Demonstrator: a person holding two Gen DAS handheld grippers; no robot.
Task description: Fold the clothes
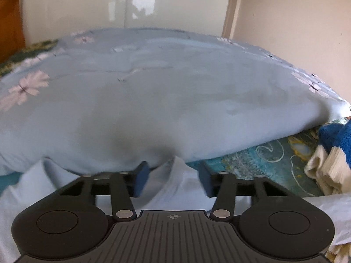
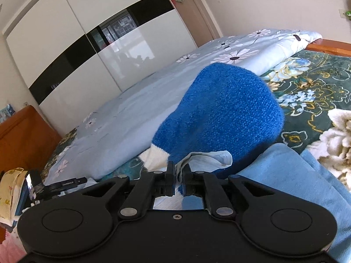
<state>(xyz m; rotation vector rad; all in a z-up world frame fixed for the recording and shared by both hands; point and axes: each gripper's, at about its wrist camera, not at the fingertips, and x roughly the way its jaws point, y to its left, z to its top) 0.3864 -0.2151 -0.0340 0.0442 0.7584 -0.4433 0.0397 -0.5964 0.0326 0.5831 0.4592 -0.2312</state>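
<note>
Presently on the bed, listed by view

Left wrist view:
- left gripper (image 1: 173, 178): jaws wide apart, nothing clamped; a peak of pale blue garment (image 1: 175, 188) rises in the gap between the blue pads (image 1: 141, 180), and I cannot tell whether it touches them
- pale blue garment: spread under and around the tool, reaching both lower corners of the frame
- light blue duvet (image 1: 164, 92) with pink-white daisies: bulky, just beyond the fingertips, filling the middle of the view; blurred
- dark green floral bedspread (image 1: 263, 160): exposed to the right of the duvet
- blue knit piece with cream ribbed edge (image 1: 329, 153): lying on the bedspread at far right
- glossy white wardrobe (image 1: 131, 8): behind the bed

Right wrist view:
- right gripper (image 2: 179, 176): jaws drawn nearly together, pinching a thin fold of pale blue cloth (image 2: 208, 157) that stands up crumpled above the tips
- blue knit sweater (image 2: 223, 114): bulging in a rounded hump directly behind the pinched cloth; a white band (image 2: 155, 156) shows at its lower left
- blue fleece fabric (image 2: 296, 175): draped at lower right, beside the tool
- cream fluffy item (image 2: 337, 135): right edge, on the bedspread
- wooden bed end (image 2: 24, 131): left side
- black-and-white sliding wardrobe, duvet and bedspread: beyond
</note>
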